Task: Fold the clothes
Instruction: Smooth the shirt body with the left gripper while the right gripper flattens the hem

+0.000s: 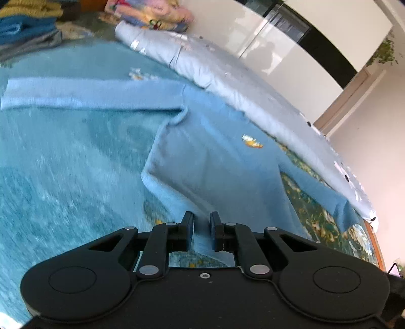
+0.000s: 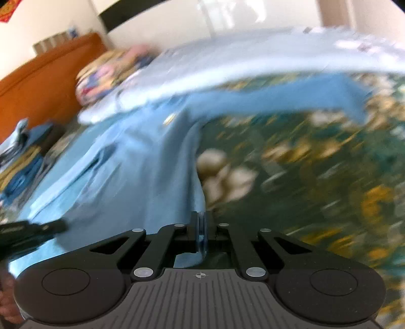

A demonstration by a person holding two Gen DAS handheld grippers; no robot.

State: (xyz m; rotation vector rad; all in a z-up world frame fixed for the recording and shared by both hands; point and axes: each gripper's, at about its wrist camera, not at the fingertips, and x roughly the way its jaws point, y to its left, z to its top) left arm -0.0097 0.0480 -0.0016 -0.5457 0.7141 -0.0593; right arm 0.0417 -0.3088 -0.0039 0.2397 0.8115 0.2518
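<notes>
A light blue long-sleeved garment (image 1: pixel 215 157) lies spread on a bed with a green floral cover (image 1: pixel 316 212). One sleeve (image 1: pixel 88 95) is folded across its body. My left gripper (image 1: pixel 201 220) has a narrow gap between its fingers, with the garment's hem lying in that gap. In the right wrist view the same garment (image 2: pixel 131 172) stretches away, its other sleeve (image 2: pixel 291 98) reaching right. My right gripper (image 2: pixel 201 220) is shut on the garment's edge. The left gripper also shows at the left edge of the right wrist view (image 2: pixel 33 232). Both views are motion-blurred.
A pale grey-blue folded quilt (image 1: pixel 227 73) runs along the far side of the bed. Stacked folded clothes (image 1: pixel 25 22) and a floral pillow (image 1: pixel 152 12) lie near the orange headboard (image 2: pixel 45 76). White wardrobe doors (image 1: pixel 278 45) stand beyond the bed.
</notes>
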